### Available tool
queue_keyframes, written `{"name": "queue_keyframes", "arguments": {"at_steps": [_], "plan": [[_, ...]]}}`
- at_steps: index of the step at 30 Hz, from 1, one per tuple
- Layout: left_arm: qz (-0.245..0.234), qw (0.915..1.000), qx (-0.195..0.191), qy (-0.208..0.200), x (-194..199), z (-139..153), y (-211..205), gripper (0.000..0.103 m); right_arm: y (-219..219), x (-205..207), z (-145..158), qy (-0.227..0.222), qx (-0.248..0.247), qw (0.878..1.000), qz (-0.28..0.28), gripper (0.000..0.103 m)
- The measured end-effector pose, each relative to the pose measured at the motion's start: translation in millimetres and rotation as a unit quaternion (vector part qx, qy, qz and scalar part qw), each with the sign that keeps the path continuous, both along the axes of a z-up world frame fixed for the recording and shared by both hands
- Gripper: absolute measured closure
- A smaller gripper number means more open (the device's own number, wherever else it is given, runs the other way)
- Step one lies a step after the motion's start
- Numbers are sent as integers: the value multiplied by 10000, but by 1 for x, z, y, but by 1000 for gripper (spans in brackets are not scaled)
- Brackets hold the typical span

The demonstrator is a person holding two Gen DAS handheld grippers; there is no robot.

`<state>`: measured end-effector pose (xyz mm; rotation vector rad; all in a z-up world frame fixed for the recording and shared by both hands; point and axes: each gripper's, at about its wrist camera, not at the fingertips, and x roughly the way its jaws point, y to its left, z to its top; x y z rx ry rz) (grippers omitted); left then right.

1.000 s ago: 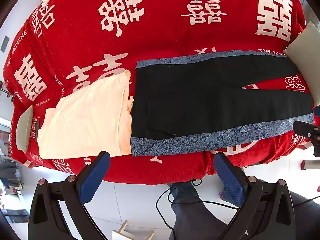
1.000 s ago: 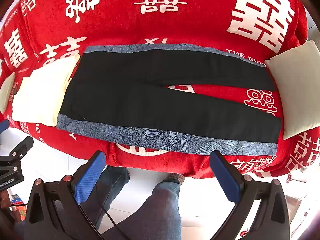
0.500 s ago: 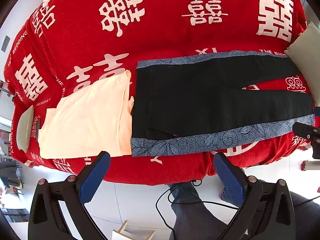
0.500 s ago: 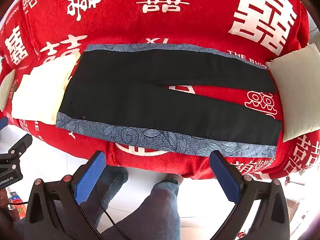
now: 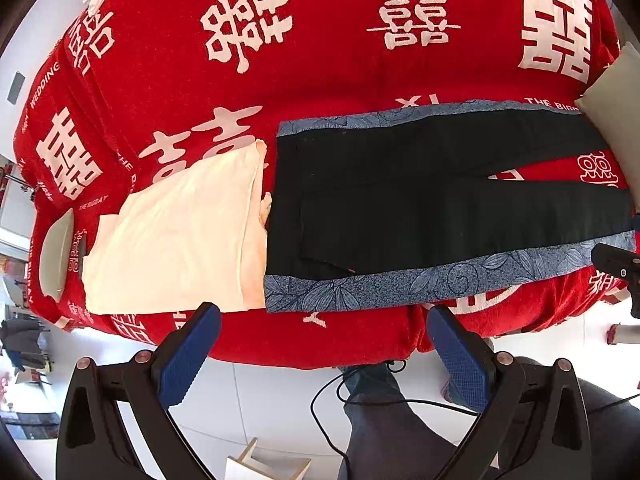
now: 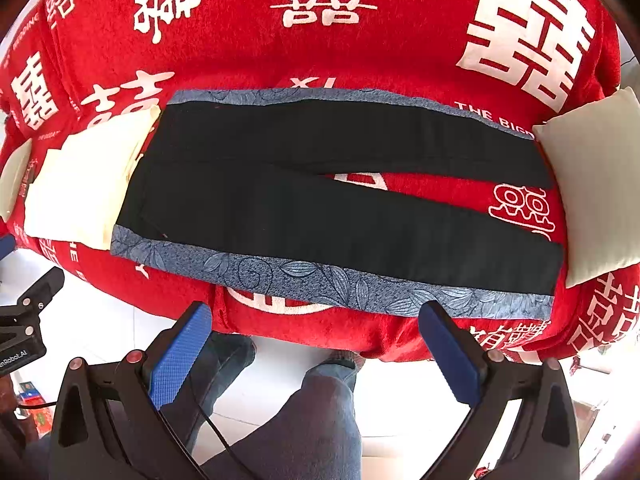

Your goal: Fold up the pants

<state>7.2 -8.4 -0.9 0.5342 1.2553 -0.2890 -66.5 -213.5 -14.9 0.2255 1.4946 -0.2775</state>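
Observation:
Black pants (image 5: 420, 200) with blue leaf-patterned side stripes lie flat on a red cloth-covered surface (image 5: 320, 40), waist to the left, two legs spread to the right. They also show in the right wrist view (image 6: 320, 208). My left gripper (image 5: 324, 344) is open and empty, held off the front edge below the waist end. My right gripper (image 6: 316, 340) is open and empty, off the front edge below the near leg's blue stripe (image 6: 340, 280).
A folded cream garment (image 5: 180, 236) lies left of the waist, touching it. A pale cushion (image 6: 592, 184) sits at the leg ends on the right. The red cloth (image 6: 360, 20) has white characters. The person's legs (image 6: 320, 420) and white floor lie below the edge.
The right wrist view has shifted slightly, with the pants sitting a little higher and left in frame. The left view is almost unchanged. Both grippers stay open.

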Motion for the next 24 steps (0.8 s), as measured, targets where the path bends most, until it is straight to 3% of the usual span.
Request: {"name": "queue_keyframes", "arguments": {"at_steps": [11,24], "plan": [[8,9999,102,-21,-16,1,-15,0,-18,-8,-1,-87,176,9998,-24,0],[835,9964,-82,106,-52,-1,-18,0,-43,-25,-9,91,392,9986,348,0]]}}
